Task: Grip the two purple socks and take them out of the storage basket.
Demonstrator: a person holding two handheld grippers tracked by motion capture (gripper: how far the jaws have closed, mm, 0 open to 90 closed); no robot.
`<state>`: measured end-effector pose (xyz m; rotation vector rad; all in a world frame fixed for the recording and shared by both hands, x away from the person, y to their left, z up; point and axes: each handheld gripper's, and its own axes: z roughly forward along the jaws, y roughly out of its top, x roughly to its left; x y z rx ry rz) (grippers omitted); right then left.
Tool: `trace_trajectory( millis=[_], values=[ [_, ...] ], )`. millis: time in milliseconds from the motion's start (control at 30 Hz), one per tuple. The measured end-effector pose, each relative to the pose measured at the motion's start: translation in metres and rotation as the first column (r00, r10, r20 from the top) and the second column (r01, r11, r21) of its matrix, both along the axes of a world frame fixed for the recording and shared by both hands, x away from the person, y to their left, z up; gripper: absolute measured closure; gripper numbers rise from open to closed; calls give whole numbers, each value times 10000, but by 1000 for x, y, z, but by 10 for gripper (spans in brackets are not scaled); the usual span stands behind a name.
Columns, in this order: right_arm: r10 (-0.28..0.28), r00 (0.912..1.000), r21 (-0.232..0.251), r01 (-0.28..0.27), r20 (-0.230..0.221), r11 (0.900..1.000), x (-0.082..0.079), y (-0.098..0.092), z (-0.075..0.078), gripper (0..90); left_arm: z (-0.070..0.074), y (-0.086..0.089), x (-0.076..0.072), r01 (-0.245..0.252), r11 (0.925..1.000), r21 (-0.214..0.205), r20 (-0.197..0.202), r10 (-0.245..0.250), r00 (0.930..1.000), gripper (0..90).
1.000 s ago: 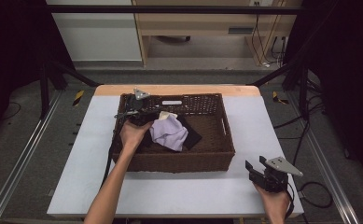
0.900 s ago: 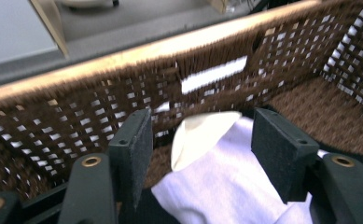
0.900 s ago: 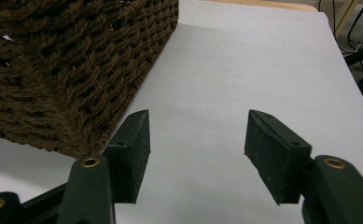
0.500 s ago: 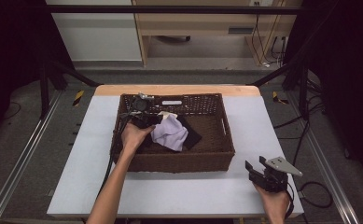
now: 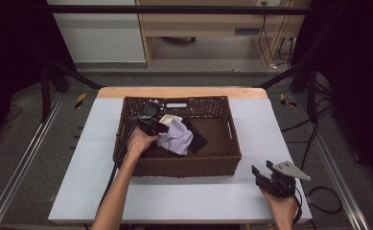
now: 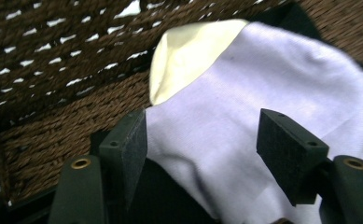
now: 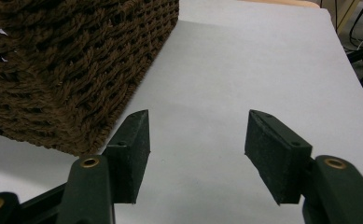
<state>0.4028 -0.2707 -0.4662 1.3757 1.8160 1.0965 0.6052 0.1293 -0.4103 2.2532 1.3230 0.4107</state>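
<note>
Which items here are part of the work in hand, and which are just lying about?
In use: left gripper, jaws open over the lavender cloth; cream cloth; black cloth; wicker basket.
Idle: right gripper, open above the bare table; yellow-black tape marks on the floor.

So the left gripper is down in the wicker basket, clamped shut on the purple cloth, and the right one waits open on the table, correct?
Not quite. The left gripper is open over the purple cloth, as the left gripper view shows. The rest holds: it is in the wicker basket, and the right gripper waits open.
</note>
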Motion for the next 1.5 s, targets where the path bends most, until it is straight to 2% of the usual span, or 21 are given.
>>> trace_trajectory(
  millis=[200, 333, 467, 567, 667, 733, 800, 967, 1067, 1233, 1300, 1400, 1500],
  values=[
    [6, 10000, 6, -6, -6, 10000, 0, 0, 0, 404, -5, -1, 2, -67, 9993, 381, -261, 77, 9996, 430],
    [8, 10000, 15, -8, -5, 10000, 0, 0, 0, 404, -9, -4, 3, -50, 9967, 811, -626, 101, 9980, 454],
    [6, 10000, 21, -6, -14, 10000, 0, 0, 0, 404, -13, -5, 5, -170, 9946, 1025, -997, 272, 9946, 528],
    [15, 10000, 9, -15, -5, 10000, -1, 0, 0, 404, -14, -4, 5, -179, 9960, 880, -1285, 292, 9913, 643],
    [41, 10000, -16, -41, 11, 10000, -1, 0, 0, 405, -14, -4, 5, -204, 9969, 764, -1420, 312, 9894, 804],
    [33, 10000, -9, -33, 10, 10000, -1, 0, 0, 405, -12, -2, 5, -263, 9979, 596, -1464, 348, 9886, 830],
    [18, 10000, 28, -18, 4, 10000, -1, 0, 0, 405, -9, 0, 4, -262, 9991, 327, -1332, 303, 9906, 863],
    [-2, 10000, 17, 2, -14, 10000, -1, -1, 0, 405, 3, 3, -4, 27, 9994, -334, -404, -40, 9992, 874],
    [-23, 10000, 25, 23, -8, 10000, -1, -1, 0, 407, 7, 6, -6, -149, 9980, -615, -82, 144, 9999, 882],
    [-42, 10000, 52, 42, -1, 10000, -2, -2, 0, 409, 13, 9, -10, -152, 9941, -1073, 595, 217, 9980, 886],
    [-25, 10000, 8, 25, 15, 10000, -1, -2, 0, 409, 12, 9, -9, -160, 9951, -980, 377, 198, 9991, 885],
    [32, 10000, -12, -32, 2, 10000, -1, -1, 0, 408, 6, 9, -4, -202, 9966, -804, -219, 185, 9996, 866],
    [64, 10000, -39, -64, -7, 10000, -1, -1, 0, 407, 4, 9, -2, -265, 9960, -852, -178, 250, 9995, 739]
  ],
)
